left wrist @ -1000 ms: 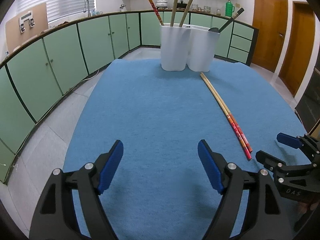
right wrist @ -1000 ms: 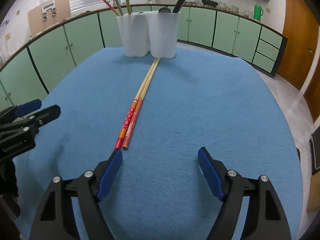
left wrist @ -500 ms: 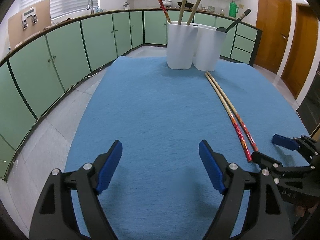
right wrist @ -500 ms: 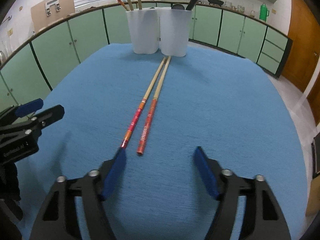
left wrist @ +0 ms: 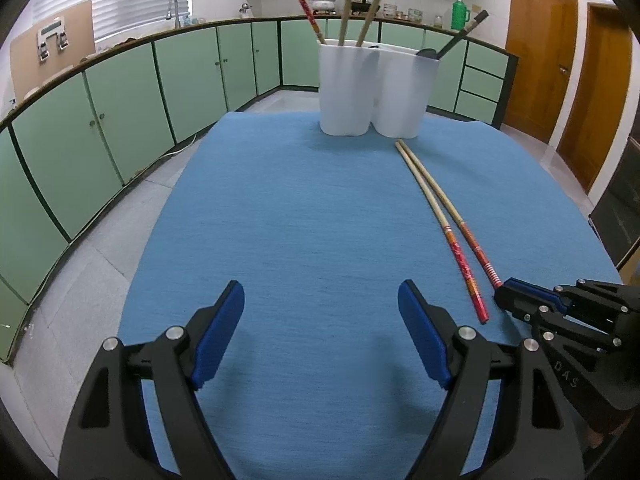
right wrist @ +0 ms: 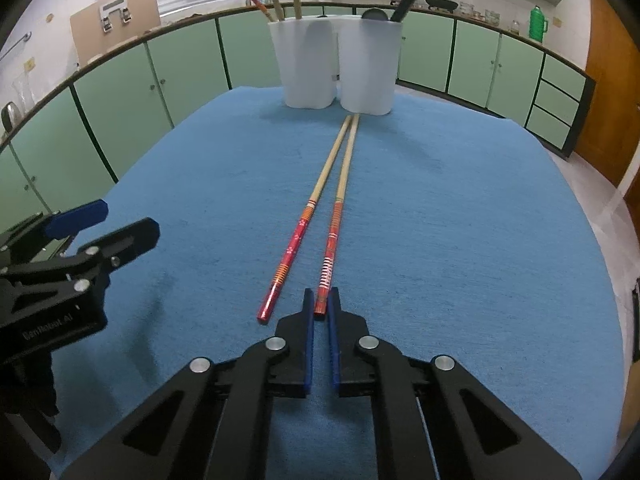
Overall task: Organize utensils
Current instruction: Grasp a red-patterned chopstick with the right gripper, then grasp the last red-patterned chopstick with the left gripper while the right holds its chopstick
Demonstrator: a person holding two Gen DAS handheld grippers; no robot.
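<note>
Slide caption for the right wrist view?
Right gripper shut on red-handled bamboo chopstick; its twin lies alongside on blue cloth.

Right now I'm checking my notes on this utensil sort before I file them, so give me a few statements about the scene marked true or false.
1. The right gripper is closed on the red end of one chopstick. True; its jaws have just been closing.
2. The left gripper holds the other chopstick. False: it is open over bare blue cloth, and that chopstick lies loose.
3. The white two-part holder is empty. False: three chopsticks stand in one compartment and a dark-handled utensil in the other.
4. Both loose chopsticks point their plain ends toward the holder. True.
</note>
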